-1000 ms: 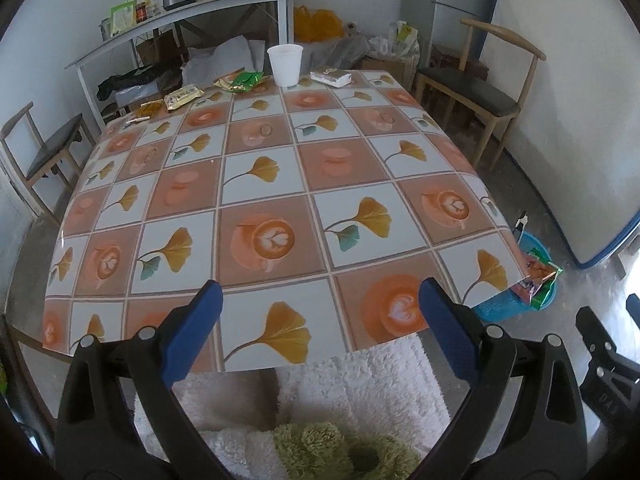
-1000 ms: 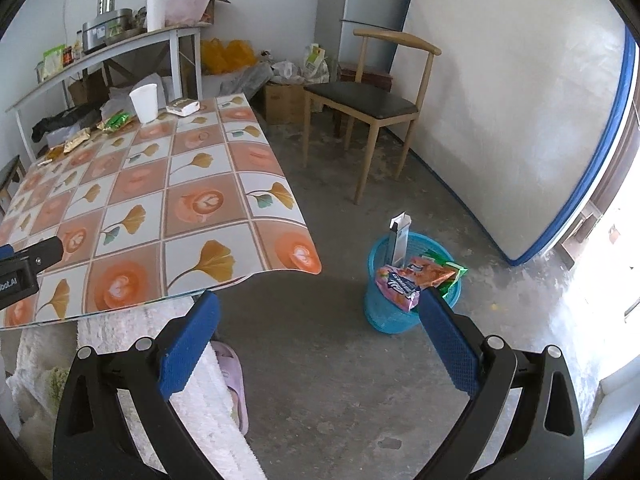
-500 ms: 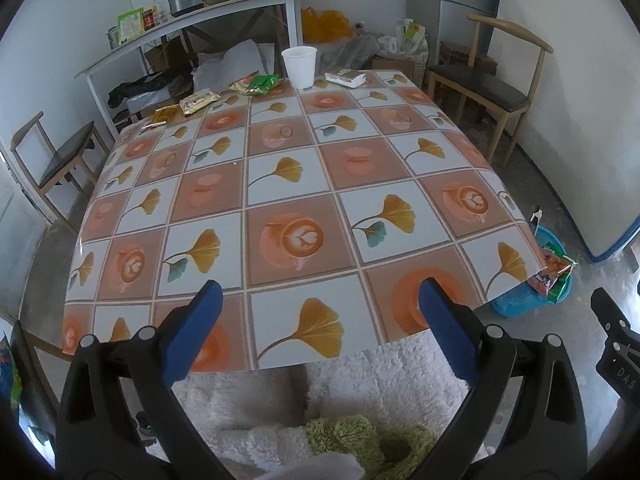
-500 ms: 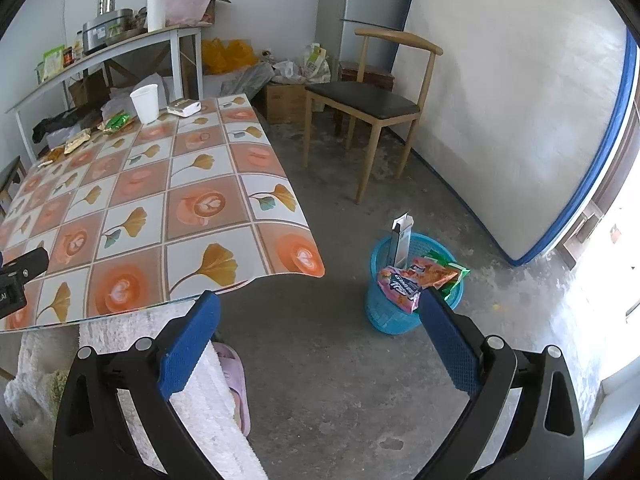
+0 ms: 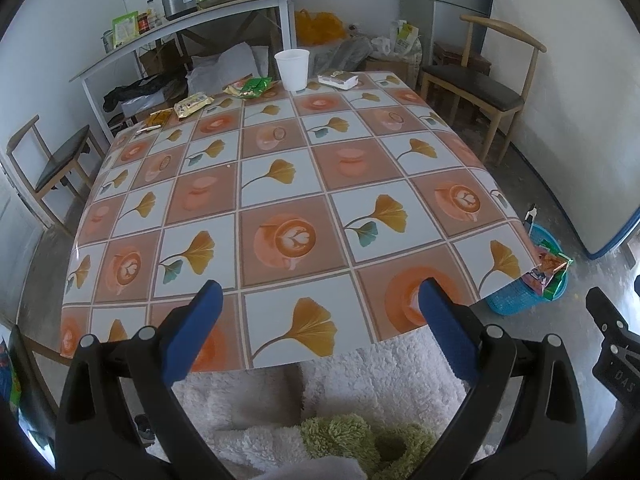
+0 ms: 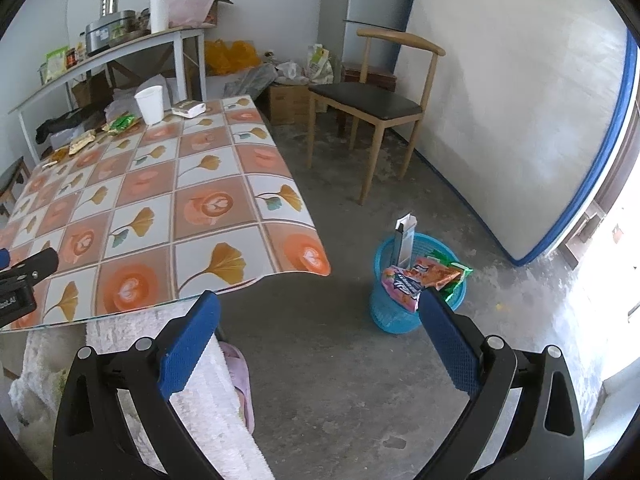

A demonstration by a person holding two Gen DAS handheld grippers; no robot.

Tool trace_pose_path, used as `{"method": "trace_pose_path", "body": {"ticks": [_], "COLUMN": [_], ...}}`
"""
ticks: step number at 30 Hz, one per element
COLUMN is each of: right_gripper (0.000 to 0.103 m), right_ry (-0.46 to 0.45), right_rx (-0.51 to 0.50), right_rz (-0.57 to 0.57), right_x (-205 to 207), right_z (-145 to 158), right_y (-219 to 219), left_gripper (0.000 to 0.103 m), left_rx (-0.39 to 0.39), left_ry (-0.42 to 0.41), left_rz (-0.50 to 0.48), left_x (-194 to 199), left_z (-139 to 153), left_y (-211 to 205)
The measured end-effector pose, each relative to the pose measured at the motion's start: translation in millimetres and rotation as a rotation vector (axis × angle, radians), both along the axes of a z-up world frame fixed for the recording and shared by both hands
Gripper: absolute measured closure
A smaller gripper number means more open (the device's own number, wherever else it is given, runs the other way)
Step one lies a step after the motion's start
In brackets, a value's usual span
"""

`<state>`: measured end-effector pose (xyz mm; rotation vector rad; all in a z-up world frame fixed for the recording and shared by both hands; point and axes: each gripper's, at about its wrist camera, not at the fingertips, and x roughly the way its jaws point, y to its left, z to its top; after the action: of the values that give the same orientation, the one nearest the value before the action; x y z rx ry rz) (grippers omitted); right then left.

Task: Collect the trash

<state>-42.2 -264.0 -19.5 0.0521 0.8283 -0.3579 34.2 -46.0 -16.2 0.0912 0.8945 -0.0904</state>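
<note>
My left gripper (image 5: 318, 300) is open and empty over the near edge of the patterned table (image 5: 288, 184). At the table's far edge stand a white paper cup (image 5: 293, 64), a white packet (image 5: 338, 79), a green wrapper (image 5: 252, 88), a yellow snack bag (image 5: 193, 104) and an orange wrapper (image 5: 158, 118). My right gripper (image 6: 318, 312) is open and empty over the floor, left of a blue trash basket (image 6: 416, 280) holding wrappers and a carton. The basket also shows in the left wrist view (image 5: 528, 280).
A wooden chair (image 6: 380, 108) stands beyond the basket, another (image 5: 52, 160) left of the table. A cluttered shelf table (image 5: 188, 24) lines the back wall. A white fluffy cover (image 5: 360, 380) and a pink slipper (image 6: 240, 376) lie below the table's near edge.
The left gripper has risen and tilted so more of the table shows. The right gripper has barely moved. Both stay open.
</note>
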Motion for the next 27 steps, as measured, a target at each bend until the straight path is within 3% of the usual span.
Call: {"method": "trace_pose_path", "body": {"ticks": [27], "right_gripper": [0.007], "right_ry": [-0.005], "right_rx": [-0.002], "right_rz": [0.017], "right_x": [0.0], "right_z": [2.5], "right_y": [6.8], "left_gripper": [0.009], "left_rx": [-0.001], "left_ry": [0.011], "left_rz": [0.003], "left_x": [-0.3], "left_z": [-1.6], "left_y": [0.5]}}
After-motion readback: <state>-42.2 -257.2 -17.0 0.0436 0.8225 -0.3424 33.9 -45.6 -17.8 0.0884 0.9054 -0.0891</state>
